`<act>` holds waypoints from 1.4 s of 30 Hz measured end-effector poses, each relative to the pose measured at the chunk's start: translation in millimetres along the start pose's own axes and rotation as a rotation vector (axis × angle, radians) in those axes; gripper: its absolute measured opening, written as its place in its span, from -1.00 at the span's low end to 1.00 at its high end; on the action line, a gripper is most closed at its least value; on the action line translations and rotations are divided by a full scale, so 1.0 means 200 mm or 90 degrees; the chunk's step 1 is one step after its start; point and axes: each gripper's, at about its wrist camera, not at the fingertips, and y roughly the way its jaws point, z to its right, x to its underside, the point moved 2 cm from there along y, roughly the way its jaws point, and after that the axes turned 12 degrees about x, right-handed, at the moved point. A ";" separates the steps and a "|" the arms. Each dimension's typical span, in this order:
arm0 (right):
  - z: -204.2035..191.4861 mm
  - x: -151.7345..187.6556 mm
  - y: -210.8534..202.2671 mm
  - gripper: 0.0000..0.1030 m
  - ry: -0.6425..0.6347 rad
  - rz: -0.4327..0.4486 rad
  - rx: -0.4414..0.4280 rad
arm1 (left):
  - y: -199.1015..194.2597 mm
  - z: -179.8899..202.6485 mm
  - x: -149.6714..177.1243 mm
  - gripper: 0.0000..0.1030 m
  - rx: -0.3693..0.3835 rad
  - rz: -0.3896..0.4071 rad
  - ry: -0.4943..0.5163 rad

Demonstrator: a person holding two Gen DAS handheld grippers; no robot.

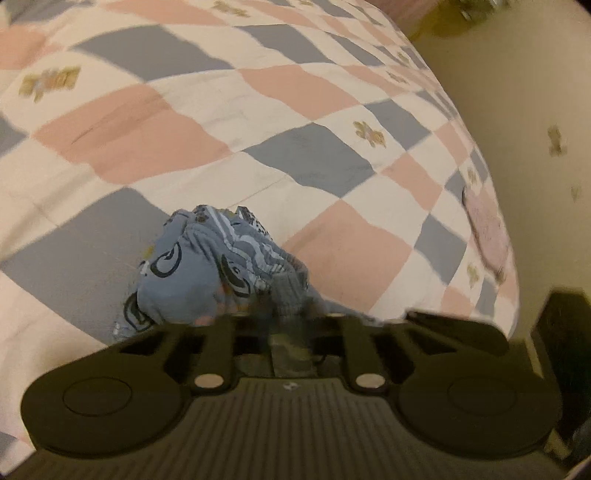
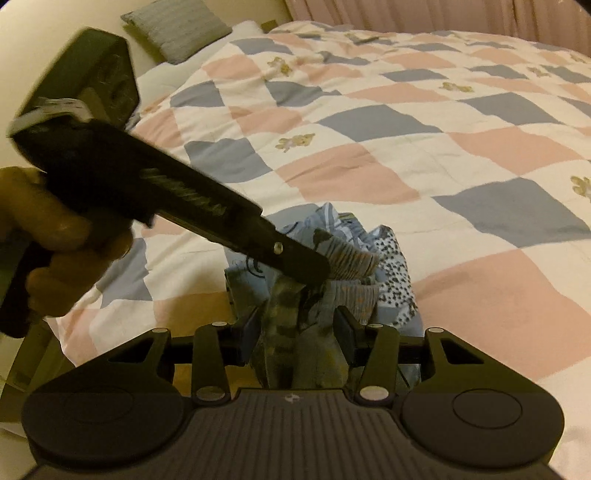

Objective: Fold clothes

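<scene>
A small blue garment (image 1: 192,273) with dark round prints and white stripes hangs bunched over the checkered quilt (image 1: 184,122). My left gripper (image 1: 284,319) is shut on its grey ribbed edge; motion blur smears the fingers. In the right wrist view the same garment (image 2: 391,266) shows a ribbed band (image 2: 351,262) and a spotted patch. My right gripper (image 2: 299,332) is shut on a fold of it near the bed's edge. The left gripper (image 2: 314,271) comes in from the left, held by a hand (image 2: 55,236), and pinches the ribbed band just above my right fingers.
The quilt (image 2: 406,155), in pink, blue and white squares with small bears, covers the whole bed. A grey pillow (image 2: 177,29) lies at the head and pink curtains (image 2: 406,14) hang behind. A pink cloth (image 1: 487,232) lies at the bed's right edge, with pale floor (image 1: 535,92) beyond.
</scene>
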 end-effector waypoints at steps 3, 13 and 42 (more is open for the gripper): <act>0.03 -0.01 -0.03 -0.06 0.015 0.012 0.020 | -0.02 -0.05 0.00 -0.89 -0.001 0.011 -0.022; -0.04 -0.03 0.18 -0.06 -0.056 -0.032 0.040 | -0.11 -0.06 0.05 -0.90 -0.003 0.023 -0.008; 0.10 -0.33 -1.45 -0.94 0.048 0.311 0.310 | -1.13 0.85 -0.02 -0.91 -0.088 0.263 0.405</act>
